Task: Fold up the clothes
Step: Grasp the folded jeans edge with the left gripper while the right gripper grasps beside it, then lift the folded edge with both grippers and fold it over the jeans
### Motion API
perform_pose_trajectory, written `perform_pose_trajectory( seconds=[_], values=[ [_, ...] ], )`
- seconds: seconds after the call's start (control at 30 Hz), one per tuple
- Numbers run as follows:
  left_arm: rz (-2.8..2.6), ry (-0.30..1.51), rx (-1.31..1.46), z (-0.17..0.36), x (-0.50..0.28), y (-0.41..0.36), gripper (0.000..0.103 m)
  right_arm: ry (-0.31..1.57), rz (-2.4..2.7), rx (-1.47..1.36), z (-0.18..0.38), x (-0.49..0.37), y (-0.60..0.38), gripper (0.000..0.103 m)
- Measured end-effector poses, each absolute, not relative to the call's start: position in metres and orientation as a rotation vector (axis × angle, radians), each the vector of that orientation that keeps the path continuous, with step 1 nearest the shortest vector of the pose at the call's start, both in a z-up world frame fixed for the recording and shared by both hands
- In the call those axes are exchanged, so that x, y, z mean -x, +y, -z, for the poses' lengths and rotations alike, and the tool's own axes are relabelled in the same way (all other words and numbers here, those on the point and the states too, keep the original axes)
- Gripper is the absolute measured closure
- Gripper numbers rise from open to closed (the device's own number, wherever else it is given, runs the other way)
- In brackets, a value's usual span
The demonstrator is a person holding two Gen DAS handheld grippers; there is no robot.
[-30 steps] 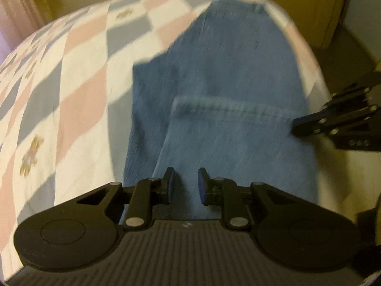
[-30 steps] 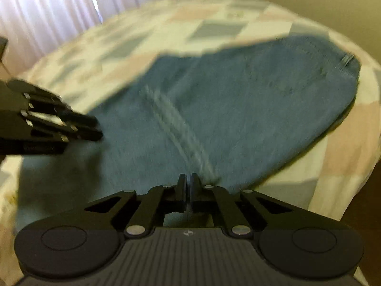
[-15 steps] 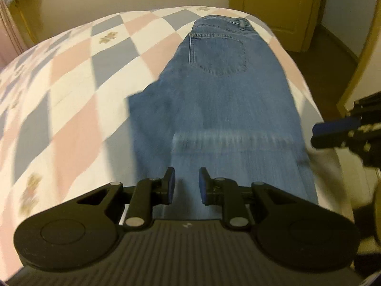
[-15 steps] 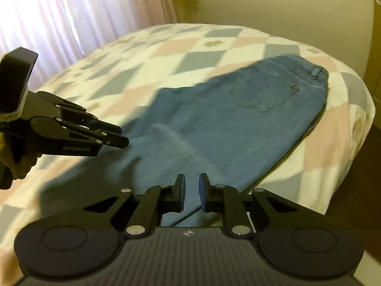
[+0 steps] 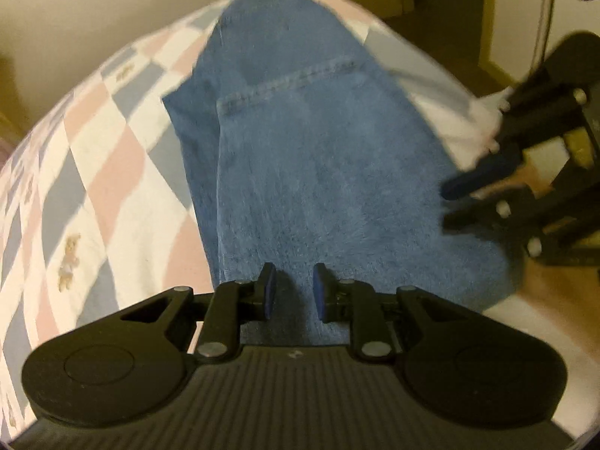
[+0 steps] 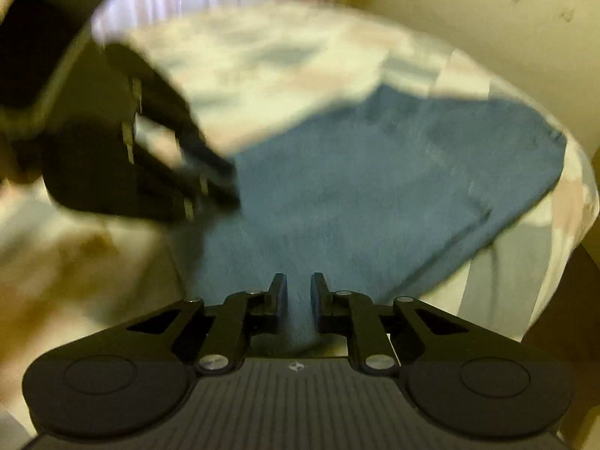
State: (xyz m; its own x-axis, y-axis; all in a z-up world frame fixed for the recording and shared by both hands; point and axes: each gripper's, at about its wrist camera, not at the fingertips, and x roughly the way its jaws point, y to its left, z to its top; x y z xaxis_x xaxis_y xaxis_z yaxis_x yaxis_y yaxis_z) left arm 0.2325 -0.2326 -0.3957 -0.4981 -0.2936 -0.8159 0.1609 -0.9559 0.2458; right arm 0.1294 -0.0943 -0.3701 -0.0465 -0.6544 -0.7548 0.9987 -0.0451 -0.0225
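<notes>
Folded blue denim jeans [image 5: 318, 172] lie along the right-hand edge of a bed covered by a pink, grey and white checked quilt [image 5: 93, 172], which stretches open and uncovered to the left (small teddy-bear prints dot it). The left tongs [image 5: 291, 288] hover low over the near end of the denim, blue-padded jaws narrowly apart, gripping nothing. The right tongs [image 6: 299, 292] hang over the same end from the bed's side, likewise slightly parted and empty. A stitched hem crosses the upper layer; the waistband lies at the far end.
</notes>
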Motion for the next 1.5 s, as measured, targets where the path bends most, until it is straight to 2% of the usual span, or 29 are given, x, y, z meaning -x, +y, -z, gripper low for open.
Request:
perform_pose_trajectory(
  seconds=[0.07,0.2,0.33,0.4,0.47,0.57,0.67,0.7,0.73,0.77,0.8,0.83,0.93,1.03,1.2,1.3,1.5],
  values=[
    [2.514,-0.146,-1.414,0.396,-0.244,-0.232,0.085,0.661,1.499,-0.700,0.369,-0.136,-0.091,0.088],
    [2.498,-0.072,-1.410,0.405,-0.254,-0.239,0.085,0.805,1.484,-0.660,0.399,-0.154,-0.090,0.089],
    [2.530,-0.068,-1.326,0.383,-0.264,-0.238,0.086,0.722,1.547,-0.577,0.370,-0.158,-0.080,0.089],
    [2.492,-0.048,-1.356,0.391,-0.272,-0.242,0.086,0.707,1.544,-0.560,0.367,-0.163,-0.074,0.089],
    [2.446,-0.043,-1.405,0.413,-0.276,-0.246,0.086,0.766,1.523,-0.614,0.389,-0.167,-0.077,0.089],
    [2.440,-0.079,-1.429,0.430,-0.270,-0.250,0.085,0.831,1.500,-0.611,0.412,-0.174,-0.082,0.086],
    [2.441,-0.116,-1.430,0.416,-0.274,-0.247,0.085,0.814,1.507,-0.647,0.394,-0.173,-0.086,0.085],
    [2.441,-0.133,-1.427,0.410,-0.278,-0.245,0.085,0.802,1.518,-0.636,0.387,-0.173,-0.082,0.078],
    [2.442,-0.166,-1.428,0.405,-0.284,-0.240,0.085,0.792,1.530,-0.618,0.380,-0.172,-0.076,0.075],
    [2.442,-0.199,-1.429,0.399,-0.289,-0.235,0.084,0.801,1.529,-0.600,0.375,-0.174,-0.071,0.065],
    [2.441,-0.237,-1.433,0.395,-0.294,-0.230,0.076,0.814,1.524,-0.580,0.371,-0.177,-0.067,0.053],
    [2.440,-0.289,-1.446,0.393,-0.297,-0.224,0.070,0.840,1.518,-0.559,0.369,-0.182,-0.062,0.050],
    [2.442,-0.470,-1.517,0.402,-0.300,-0.204,0.067,0.919,1.489,-0.490,0.374,-0.199,-0.052,0.050],
    [2.435,-0.761,-1.525,0.420,-0.303,-0.181,0.061,1.012,1.466,-0.414,0.388,-0.215,-0.051,0.043],
    [2.364,-1.198,-1.463,0.451,-0.307,-0.163,0.059,1.149,1.430,-0.226,0.418,-0.230,-0.051,0.034],
    [2.302,-1.411,-1.396,0.468,-0.309,-0.159,0.051,1.233,1.416,-0.100,0.433,-0.239,-0.049,0.029],
    [2.229,-1.656,-1.281,0.489,-0.307,-0.162,0.045,1.374,1.429,0.083,0.460,-0.255,-0.055,0.025]
  ],
)
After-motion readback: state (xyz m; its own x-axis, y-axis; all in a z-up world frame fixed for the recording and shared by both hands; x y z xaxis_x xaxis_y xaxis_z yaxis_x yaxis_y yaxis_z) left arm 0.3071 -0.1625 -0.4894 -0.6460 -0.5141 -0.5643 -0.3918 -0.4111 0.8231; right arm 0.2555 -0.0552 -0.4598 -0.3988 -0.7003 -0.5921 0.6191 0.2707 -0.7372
